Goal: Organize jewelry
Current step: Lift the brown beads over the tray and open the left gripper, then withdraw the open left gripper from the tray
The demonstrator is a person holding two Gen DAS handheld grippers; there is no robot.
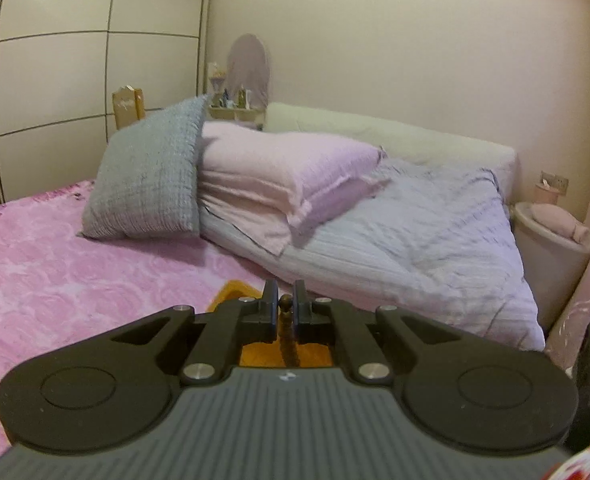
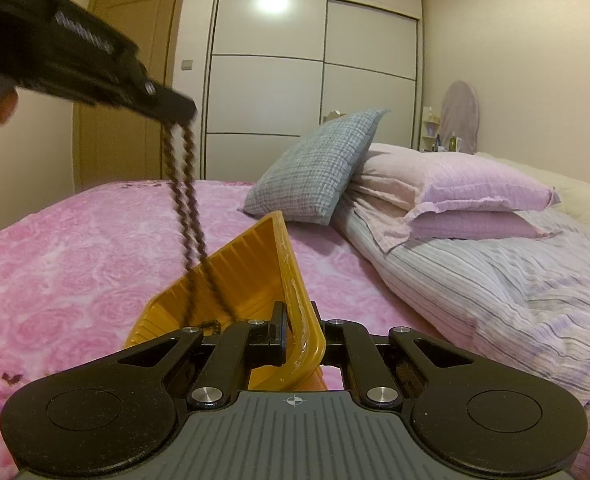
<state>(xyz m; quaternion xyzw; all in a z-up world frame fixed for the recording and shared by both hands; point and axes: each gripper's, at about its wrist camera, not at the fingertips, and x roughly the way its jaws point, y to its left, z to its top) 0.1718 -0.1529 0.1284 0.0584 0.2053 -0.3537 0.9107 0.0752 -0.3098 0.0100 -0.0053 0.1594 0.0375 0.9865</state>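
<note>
Right wrist view: the dark brown beaded necklace (image 2: 187, 200) hangs as a doubled strand from your left tongs (image 2: 181, 114), which are clamped shut on its upper end. Its lower end dips into the tilted orange ribbed plastic tray (image 2: 251, 264); a bit of dark chain shows at the tray's near edge. Your right tongs (image 2: 295, 332) are closed on the tray's near rim, holding it propped at an angle over the pink rose-patterned bedspread (image 2: 75, 248). Left wrist view confirms the beads pinched between the left tongs (image 1: 285, 304), orange tray below.

Progress, as judged: necklace collected and positioned over the tray, not yet released. Left to do: lower it in, let go, level the tray. No other jewelry is visible. Grey cushion (image 2: 319, 164) and pillows lie beyond.
</note>
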